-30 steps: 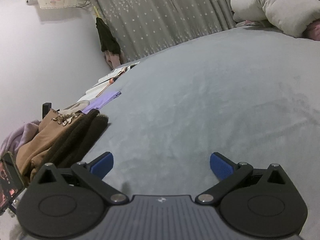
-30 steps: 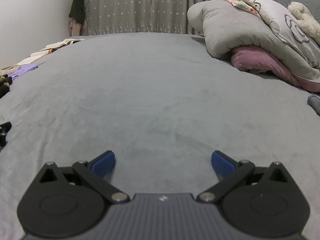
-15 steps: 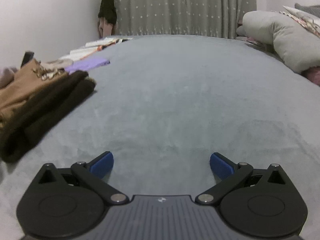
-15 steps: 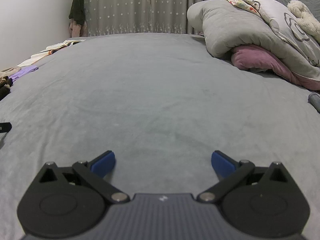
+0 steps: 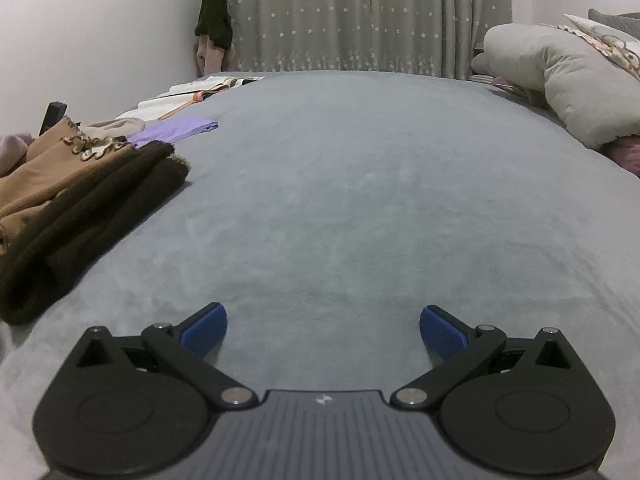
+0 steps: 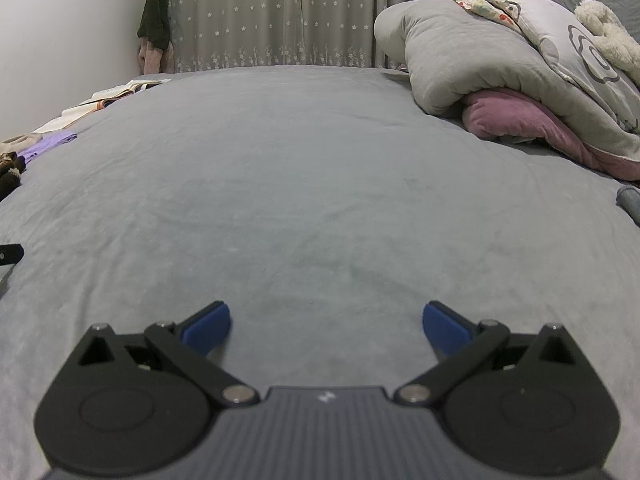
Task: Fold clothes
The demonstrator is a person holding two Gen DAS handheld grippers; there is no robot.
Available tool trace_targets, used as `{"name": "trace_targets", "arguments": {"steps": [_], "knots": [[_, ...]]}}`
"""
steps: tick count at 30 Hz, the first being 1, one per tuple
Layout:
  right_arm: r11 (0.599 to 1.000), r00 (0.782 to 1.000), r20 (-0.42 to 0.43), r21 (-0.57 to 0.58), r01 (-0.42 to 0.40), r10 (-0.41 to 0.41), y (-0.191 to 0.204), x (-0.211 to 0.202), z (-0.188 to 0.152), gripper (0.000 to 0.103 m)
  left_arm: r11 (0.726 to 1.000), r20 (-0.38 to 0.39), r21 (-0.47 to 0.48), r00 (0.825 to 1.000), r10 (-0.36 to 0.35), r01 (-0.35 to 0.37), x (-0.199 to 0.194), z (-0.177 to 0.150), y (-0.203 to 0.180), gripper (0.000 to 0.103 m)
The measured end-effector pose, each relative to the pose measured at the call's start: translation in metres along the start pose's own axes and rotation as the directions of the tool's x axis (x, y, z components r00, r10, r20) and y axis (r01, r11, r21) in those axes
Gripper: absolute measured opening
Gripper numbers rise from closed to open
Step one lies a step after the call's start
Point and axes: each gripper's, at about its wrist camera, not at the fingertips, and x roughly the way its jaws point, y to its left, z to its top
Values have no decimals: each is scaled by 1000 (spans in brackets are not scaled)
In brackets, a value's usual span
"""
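Jaws apart on my left hand-held gripper and right hand-held gripper; brown garment needed pinching by an edge.

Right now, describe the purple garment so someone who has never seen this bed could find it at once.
Start at the big grey bed and go to its left edge by the white wall. Beyond the dark brown garment and the tan garment lies the folded lilac garment: flat, and the only purple thing there.

Two low wrist views across one grey bed, curtain ahead
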Motion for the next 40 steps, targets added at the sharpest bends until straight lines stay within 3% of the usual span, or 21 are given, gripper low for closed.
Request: {"name": "trace_targets", "arguments": {"steps": [40], "knots": [[1000, 1000, 2, -16, 10, -10, -1, 0, -1, 103, 997, 22, 26, 997, -69, 68, -5, -3, -9, 103]]}}
